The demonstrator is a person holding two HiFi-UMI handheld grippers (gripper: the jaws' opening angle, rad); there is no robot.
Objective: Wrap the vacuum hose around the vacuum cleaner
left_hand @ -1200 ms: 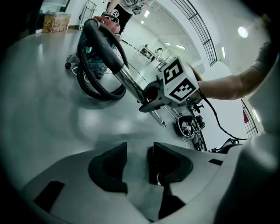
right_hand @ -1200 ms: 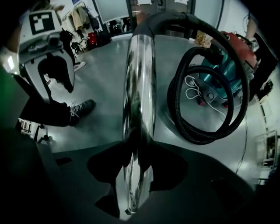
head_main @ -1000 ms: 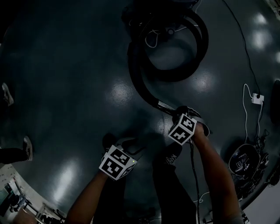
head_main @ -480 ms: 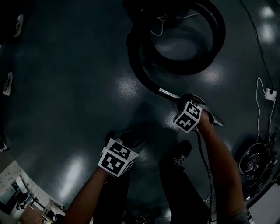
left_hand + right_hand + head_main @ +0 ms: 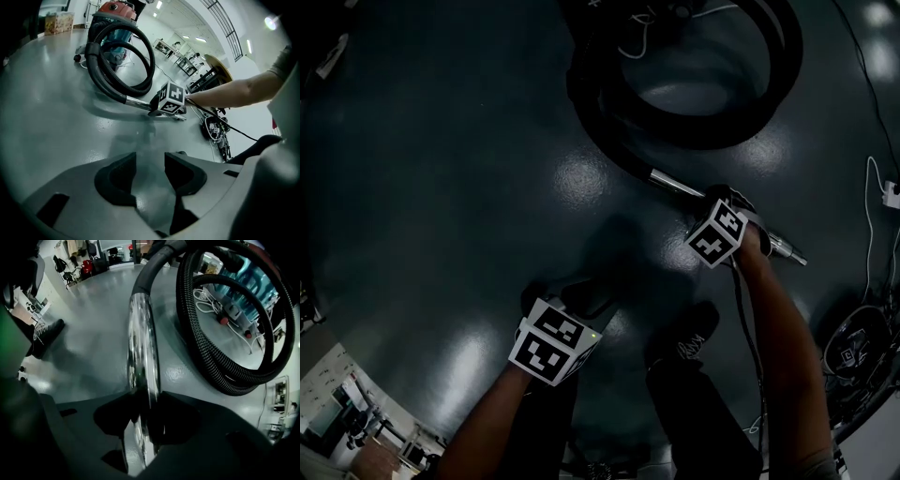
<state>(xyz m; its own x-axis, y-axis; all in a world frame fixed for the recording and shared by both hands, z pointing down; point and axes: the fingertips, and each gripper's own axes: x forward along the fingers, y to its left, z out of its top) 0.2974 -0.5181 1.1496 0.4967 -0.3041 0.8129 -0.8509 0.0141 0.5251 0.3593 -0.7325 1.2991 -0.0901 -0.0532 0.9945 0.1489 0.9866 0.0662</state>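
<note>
The black ribbed vacuum hose (image 5: pixel 609 112) lies in a wide loop on the dark floor and ends in a chrome tube (image 5: pixel 675 184). My right gripper (image 5: pixel 724 204) is shut on that chrome tube (image 5: pixel 140 348), which runs straight out between its jaws in the right gripper view (image 5: pixel 145 404). Beyond it the hose (image 5: pixel 225 371) coils in front of the teal vacuum cleaner (image 5: pixel 248 282). My left gripper (image 5: pixel 581 298) hangs low at the left, open, with only floor between its jaws (image 5: pixel 150 161). From there the red-topped vacuum cleaner (image 5: pixel 115 18) stands far back behind the hose (image 5: pixel 101 70).
A white plug adapter (image 5: pixel 891 192) with a thin cable lies at the right edge. A tangle of cables and gear (image 5: pixel 853 347) sits at the lower right. The person's shoe (image 5: pixel 684 342) stands between the grippers. Tables and racks (image 5: pixel 187 63) line the far wall.
My right gripper has carried the chrome tube to the right, and the hose loop has spread wider and sits higher in the head view. The left gripper has hardly moved.
</note>
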